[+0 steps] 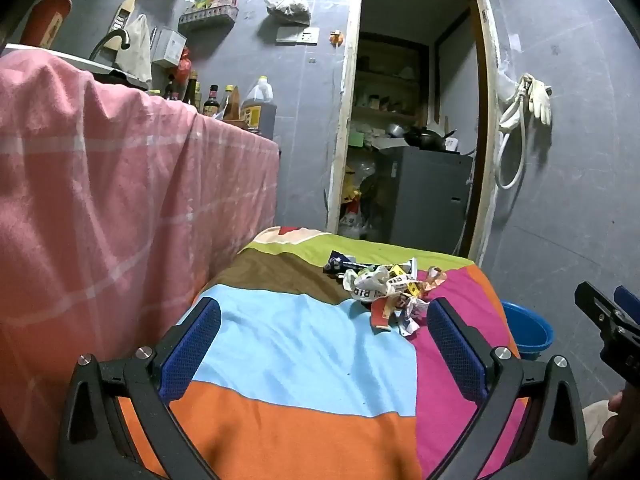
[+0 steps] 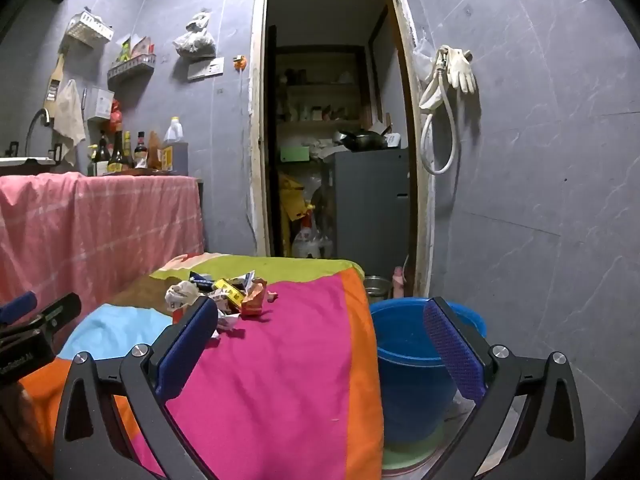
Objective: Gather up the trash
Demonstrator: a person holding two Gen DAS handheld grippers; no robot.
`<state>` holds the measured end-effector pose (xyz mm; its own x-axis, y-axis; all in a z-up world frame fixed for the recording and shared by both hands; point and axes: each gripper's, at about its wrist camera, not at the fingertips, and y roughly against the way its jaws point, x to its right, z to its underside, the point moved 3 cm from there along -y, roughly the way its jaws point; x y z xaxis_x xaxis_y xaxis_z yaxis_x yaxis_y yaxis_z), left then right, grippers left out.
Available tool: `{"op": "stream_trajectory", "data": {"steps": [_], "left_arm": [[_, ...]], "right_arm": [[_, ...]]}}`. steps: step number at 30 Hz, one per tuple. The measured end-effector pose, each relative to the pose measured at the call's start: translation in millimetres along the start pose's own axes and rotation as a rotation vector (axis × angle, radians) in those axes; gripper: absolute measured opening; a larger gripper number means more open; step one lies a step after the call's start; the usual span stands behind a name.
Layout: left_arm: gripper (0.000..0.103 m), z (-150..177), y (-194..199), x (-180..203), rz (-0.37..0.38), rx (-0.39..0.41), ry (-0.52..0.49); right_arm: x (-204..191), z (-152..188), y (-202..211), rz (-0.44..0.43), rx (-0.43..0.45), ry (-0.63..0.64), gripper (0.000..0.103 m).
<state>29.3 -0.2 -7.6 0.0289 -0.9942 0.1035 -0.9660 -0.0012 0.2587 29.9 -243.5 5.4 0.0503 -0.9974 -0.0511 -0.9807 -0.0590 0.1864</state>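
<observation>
A heap of crumpled wrappers and paper scraps [image 1: 390, 290] [image 2: 218, 294] lies on a table under a multicoloured cloth [image 1: 288, 340] [image 2: 288, 340], toward its far end. My left gripper [image 1: 324, 316] hovers over the cloth short of the heap, jaws wide open with nothing between them. My right gripper [image 2: 322, 316] is open too and holds nothing; its left finger [image 2: 188, 344] is over the table beside the heap, its right finger [image 2: 452, 348] over a blue bucket [image 2: 412, 360] [image 1: 528, 330] that stands on the floor at the table's right. The right gripper [image 1: 608, 320] shows at the left wrist view's right edge.
A pink-draped counter [image 1: 120, 184] [image 2: 96, 220] with bottles [image 2: 132, 152] stands left of the table. An open doorway [image 2: 332, 140] behind leads to a cluttered storeroom. A small metal pot [image 2: 376, 286] sits on the floor by the bucket. A hose and gloves [image 2: 444, 92] hang on the right wall.
</observation>
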Motion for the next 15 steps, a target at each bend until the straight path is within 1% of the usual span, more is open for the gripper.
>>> {"op": "stream_trajectory", "data": {"steps": [8,15], "left_arm": [[0.101,0.1,0.6,2.2,0.009,0.004,-0.002],[0.101,0.0,-0.1,-0.6,0.001,-0.003,0.012]], "right_arm": [[-1.1,-0.1,-1.1,0.000,0.000,0.001,0.103],[-1.1,0.4,-2.4,-0.001,-0.002,0.000,0.103]]}}
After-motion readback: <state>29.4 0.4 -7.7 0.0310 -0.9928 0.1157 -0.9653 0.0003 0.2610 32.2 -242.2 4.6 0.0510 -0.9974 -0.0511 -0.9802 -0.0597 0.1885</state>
